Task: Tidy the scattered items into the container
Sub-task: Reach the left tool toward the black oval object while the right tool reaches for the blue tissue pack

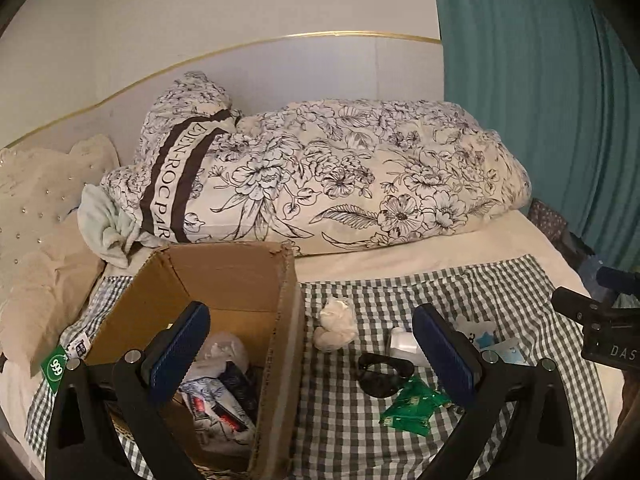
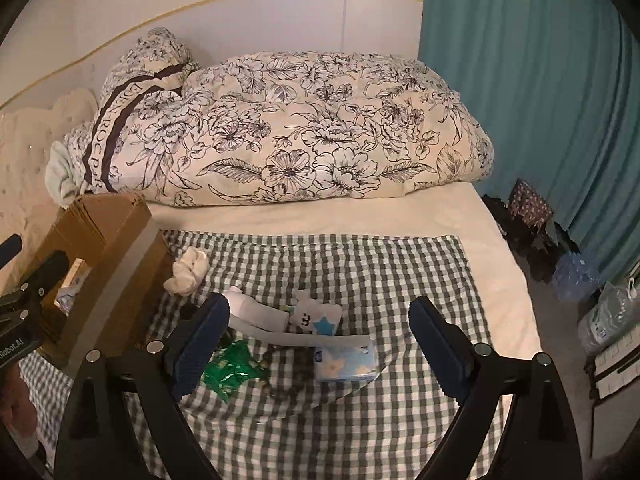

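Left wrist view: left tongs (image 1: 310,344) spread wide, nothing btwn the blue pads, hovering over the right wall of the cardboard box (image 1: 280,320). Box sits at the left on the checked cloth (image 1: 440,288) on the bed; inside is a jumble of wrappers & packets, print too blurred to read. Right of the box lie a crumpled white wad (image 1: 336,326), a black ring-shaped item (image 1: 380,374), a green foil wrapper (image 1: 410,410) and a white bottle (image 1: 402,342), part hidden behind the right pad. Green tag (image 1: 56,366) left of the box reads "999". Floral duvet (image 1: 320,176) far back has a band reading "EDEN-ROC PAR", rest cut off. Right tongs (image 1: 604,320) show only partly at the right edge, lettering "DAS".

Right wrist view: right tongs (image 2: 320,344) open & empty above the cloth. Between the pads: blue tissue pack (image 2: 346,362), white bear-face packet (image 2: 316,316), dark beads, hard to make out. Left tongs at the left edge read "Robot.AI", start cut off.
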`<state>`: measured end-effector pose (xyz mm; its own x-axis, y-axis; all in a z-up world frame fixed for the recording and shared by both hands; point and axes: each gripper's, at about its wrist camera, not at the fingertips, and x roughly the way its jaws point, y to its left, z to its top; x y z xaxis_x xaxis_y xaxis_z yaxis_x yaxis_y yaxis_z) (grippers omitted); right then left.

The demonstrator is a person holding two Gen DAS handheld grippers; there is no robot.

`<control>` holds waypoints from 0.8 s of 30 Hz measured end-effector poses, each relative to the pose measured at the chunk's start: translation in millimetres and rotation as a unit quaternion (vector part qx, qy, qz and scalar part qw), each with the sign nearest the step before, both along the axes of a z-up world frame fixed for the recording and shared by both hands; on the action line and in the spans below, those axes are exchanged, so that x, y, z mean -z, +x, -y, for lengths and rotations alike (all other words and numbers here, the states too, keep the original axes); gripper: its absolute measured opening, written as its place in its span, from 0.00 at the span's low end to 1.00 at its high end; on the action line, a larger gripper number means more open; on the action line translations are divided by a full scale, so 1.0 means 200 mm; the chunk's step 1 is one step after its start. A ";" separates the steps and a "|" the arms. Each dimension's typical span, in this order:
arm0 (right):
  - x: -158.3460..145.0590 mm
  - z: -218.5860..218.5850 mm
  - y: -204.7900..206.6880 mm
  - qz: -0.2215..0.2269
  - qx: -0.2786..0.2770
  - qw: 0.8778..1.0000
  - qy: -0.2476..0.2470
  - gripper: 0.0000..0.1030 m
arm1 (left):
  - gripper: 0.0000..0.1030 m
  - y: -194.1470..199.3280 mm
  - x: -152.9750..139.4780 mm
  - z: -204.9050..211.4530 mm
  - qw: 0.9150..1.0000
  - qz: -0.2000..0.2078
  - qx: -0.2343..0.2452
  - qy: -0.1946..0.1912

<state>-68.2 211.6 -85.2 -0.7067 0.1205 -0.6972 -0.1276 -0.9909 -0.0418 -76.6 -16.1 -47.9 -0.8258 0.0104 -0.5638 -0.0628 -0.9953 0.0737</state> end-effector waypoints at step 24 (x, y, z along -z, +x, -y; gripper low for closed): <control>0.55 -0.32 -0.07 0.104 0.016 0.994 -0.029 0.89 | 1.00 -0.25 0.49 -0.30 0.993 0.111 0.028 -0.017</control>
